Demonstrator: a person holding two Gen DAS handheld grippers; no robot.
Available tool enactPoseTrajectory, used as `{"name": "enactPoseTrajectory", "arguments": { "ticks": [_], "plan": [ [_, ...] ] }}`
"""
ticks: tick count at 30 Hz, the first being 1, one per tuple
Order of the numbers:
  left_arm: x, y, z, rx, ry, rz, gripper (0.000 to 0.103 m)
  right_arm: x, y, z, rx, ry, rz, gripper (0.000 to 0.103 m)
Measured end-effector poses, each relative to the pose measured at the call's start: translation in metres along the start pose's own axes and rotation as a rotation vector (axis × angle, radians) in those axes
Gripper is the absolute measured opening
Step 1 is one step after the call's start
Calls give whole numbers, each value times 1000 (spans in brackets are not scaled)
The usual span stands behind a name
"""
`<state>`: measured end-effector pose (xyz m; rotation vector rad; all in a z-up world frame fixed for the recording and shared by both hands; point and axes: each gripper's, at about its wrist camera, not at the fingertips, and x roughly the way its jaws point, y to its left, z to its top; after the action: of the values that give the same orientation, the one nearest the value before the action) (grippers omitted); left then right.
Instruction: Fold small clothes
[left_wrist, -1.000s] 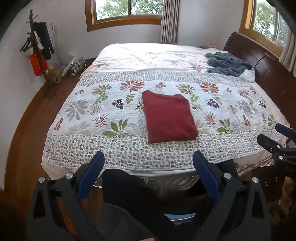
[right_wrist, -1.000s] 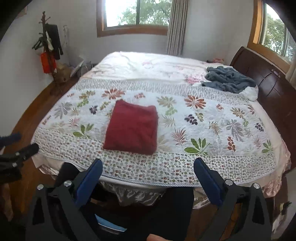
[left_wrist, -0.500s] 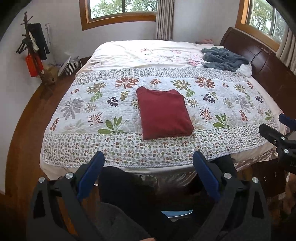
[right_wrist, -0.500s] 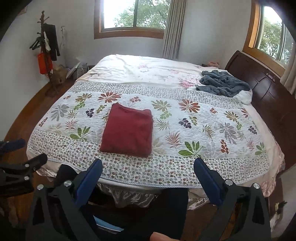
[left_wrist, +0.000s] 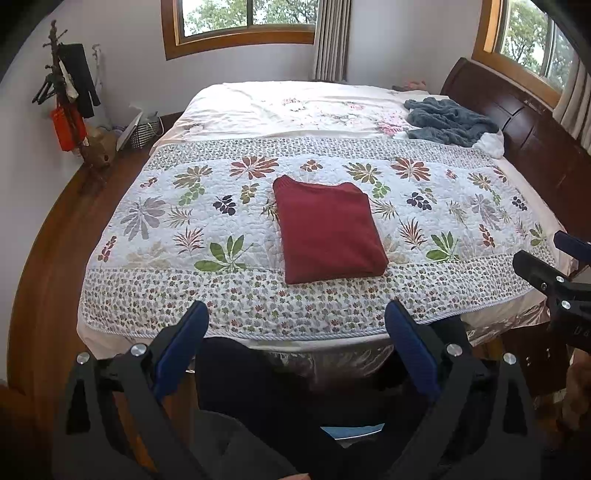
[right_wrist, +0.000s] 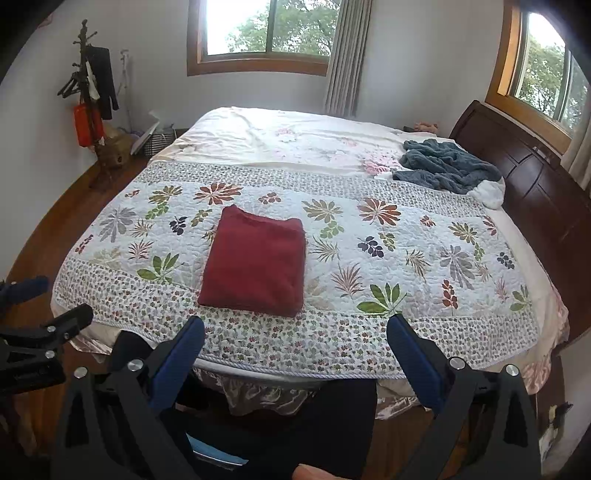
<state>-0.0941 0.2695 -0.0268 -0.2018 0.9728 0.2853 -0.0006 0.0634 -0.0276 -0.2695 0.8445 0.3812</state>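
On bed (left_wrist: 155, 295): red garment (left_wrist: 328, 229) folded flat. Left tool (left_wrist: 295, 334), right tool (right_wrist: 297, 339) wide open, empty, held back. Likely next: grey garment (right_wrist: 443, 166).

folded garment (left_wrist: 328, 230) on quilt (left_wrist: 155, 236) (near front edge), blanket (left_wrist: 448, 122) far right

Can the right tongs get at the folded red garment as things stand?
Probably yes: the right tongs stand open and empty short of the bed's near edge, and only bare floral quilt lies between them and the folded red garment.
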Motion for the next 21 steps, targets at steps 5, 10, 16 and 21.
{"name": "enactPoseTrajectory", "arguments": {
  "ticks": [5, 10, 16, 21],
  "plan": [
    [4, -2, -1, 4, 7, -2, 95, 2, 0, 1, 2, 2, -2, 99],
    [9, -2, -1, 3, 12, -1, 95, 4, -1, 0, 9, 1, -4, 99],
    [11, -2, 0, 7, 6, 1, 95, 6, -2, 0, 17, 0, -3, 99],
    [13, -5, -2, 10, 11, 2, 95, 8, -2, -2, 21, -9, -8, 99]
  ]
}}
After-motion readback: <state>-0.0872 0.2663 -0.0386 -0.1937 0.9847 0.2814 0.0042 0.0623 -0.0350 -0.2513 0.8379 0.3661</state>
